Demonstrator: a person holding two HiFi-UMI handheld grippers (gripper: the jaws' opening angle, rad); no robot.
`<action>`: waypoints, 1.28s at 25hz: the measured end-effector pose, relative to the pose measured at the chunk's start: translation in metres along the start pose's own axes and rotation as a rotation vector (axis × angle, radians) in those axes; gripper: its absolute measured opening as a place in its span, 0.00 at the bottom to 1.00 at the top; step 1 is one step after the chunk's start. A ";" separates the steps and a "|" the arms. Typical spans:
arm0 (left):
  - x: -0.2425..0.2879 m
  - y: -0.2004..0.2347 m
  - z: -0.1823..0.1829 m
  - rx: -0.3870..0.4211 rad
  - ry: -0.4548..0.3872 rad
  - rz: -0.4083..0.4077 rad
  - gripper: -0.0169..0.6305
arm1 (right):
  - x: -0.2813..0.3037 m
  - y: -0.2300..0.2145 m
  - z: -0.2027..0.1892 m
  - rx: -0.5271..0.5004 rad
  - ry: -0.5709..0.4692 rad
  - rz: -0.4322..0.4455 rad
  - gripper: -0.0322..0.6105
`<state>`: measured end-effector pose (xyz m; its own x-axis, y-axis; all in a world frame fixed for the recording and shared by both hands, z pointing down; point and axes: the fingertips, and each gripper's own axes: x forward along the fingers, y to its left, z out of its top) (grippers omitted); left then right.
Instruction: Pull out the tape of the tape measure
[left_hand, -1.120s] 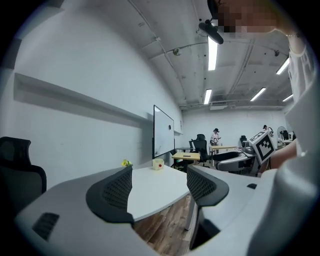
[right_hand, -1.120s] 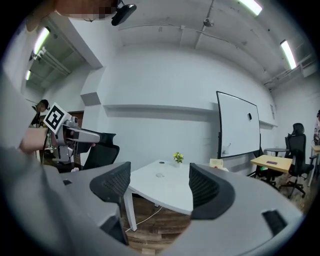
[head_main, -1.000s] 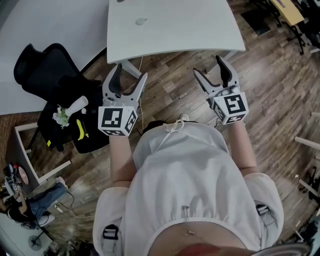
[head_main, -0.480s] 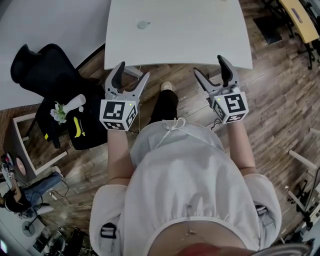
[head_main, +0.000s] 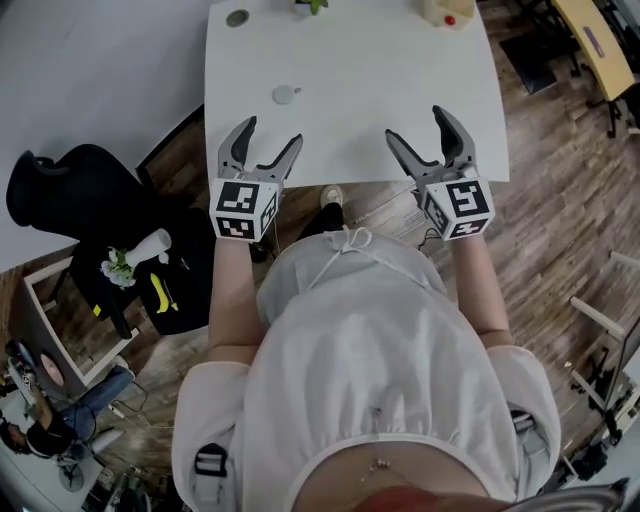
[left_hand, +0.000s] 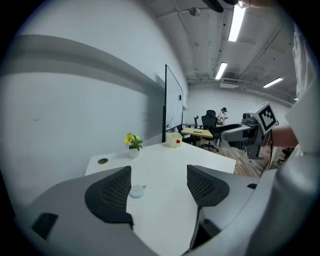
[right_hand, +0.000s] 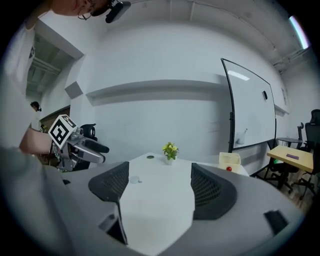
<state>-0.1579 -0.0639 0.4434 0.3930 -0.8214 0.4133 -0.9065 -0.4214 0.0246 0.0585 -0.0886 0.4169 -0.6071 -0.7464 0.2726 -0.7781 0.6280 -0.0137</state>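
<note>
Small round pale-grey tape measure (head_main: 285, 95) lies on the white rectangular table (head_main: 360, 70), left of centre, untouched. Left gripper (head_main: 272, 132) hangs over the near table edge, jaws spread wide, gripping nothing; the tape measure sits beyond its tips, apart. Right gripper (head_main: 415, 123) is alongside, well to the right. Its jaws have just been opening and stand released, only bare tabletop between them.
</note>
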 end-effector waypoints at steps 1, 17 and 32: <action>0.012 0.009 -0.005 -0.002 0.023 -0.010 0.56 | 0.012 -0.002 -0.001 0.001 0.010 0.000 0.65; 0.149 0.067 -0.094 0.131 0.487 -0.192 0.56 | 0.122 -0.028 -0.045 0.074 0.164 0.016 0.65; 0.183 0.071 -0.123 0.197 0.627 -0.234 0.55 | 0.140 -0.045 -0.065 0.108 0.213 0.000 0.63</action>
<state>-0.1691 -0.1965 0.6322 0.3580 -0.3487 0.8662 -0.7406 -0.6709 0.0359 0.0186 -0.2072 0.5183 -0.5689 -0.6757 0.4689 -0.7975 0.5925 -0.1138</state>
